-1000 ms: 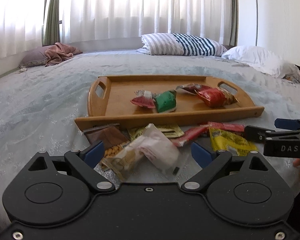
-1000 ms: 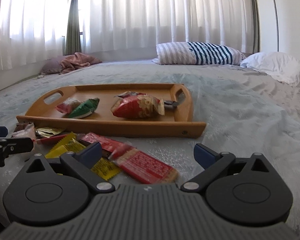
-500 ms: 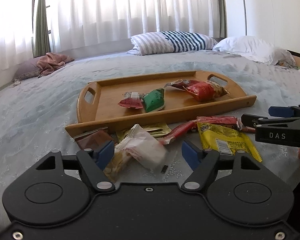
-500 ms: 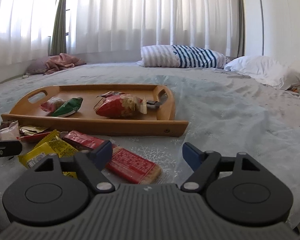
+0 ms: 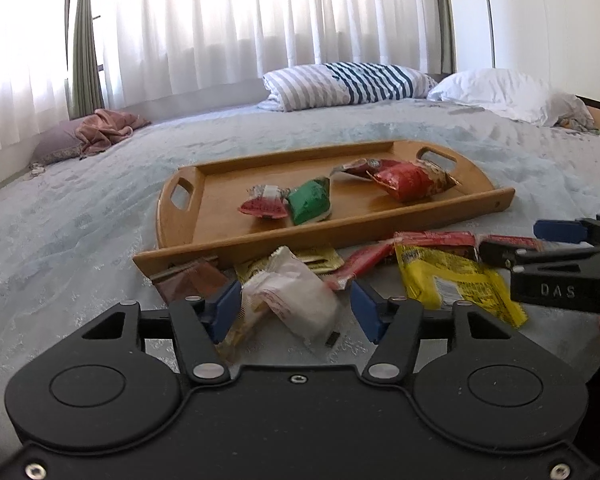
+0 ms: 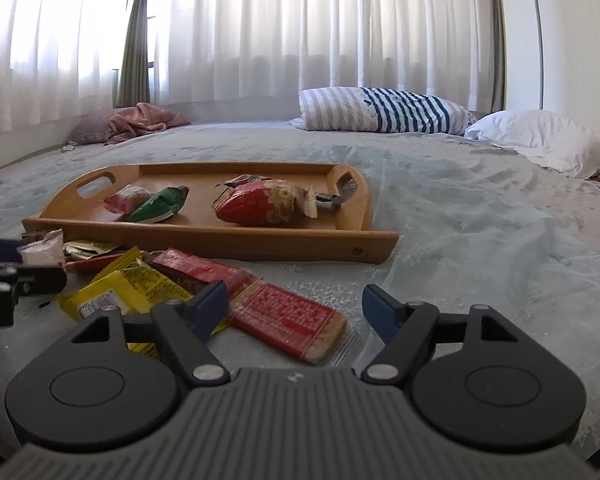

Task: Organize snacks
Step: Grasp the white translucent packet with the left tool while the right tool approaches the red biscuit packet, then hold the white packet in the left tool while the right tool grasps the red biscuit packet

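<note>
On the bed, a wooden tray [image 5: 340, 228] [image 6: 220, 240] holds a red bag [image 5: 408, 178] [image 6: 260, 204], a green packet [image 5: 310, 202] [image 6: 160, 204] and a small red-and-white packet [image 5: 264, 204]. Loose snacks lie in front of it. My left gripper [image 5: 296, 312] is closing around a white packet [image 5: 300, 300]; its left pad is at the wrapper and a gap shows at its right pad. My right gripper [image 6: 296, 312] stands open astride a red biscuit pack [image 6: 288, 316], its pads clear of it. A yellow packet [image 5: 452, 276] [image 6: 128, 284] lies between the two grippers.
A brown packet [image 5: 192, 280], a gold packet [image 6: 88, 248] and long red packets [image 5: 432, 238] lie by the tray's front rim. A dark metal tool [image 6: 332, 200] lies in the tray's right end. A striped pillow [image 6: 384, 116], a white pillow [image 6: 540, 140] and a pink cloth [image 6: 140, 120] lie at the back.
The left jaws have narrowed markedly around the white packet. The right jaws narrowed a little early on, then held. Both hands stayed about where they were.
</note>
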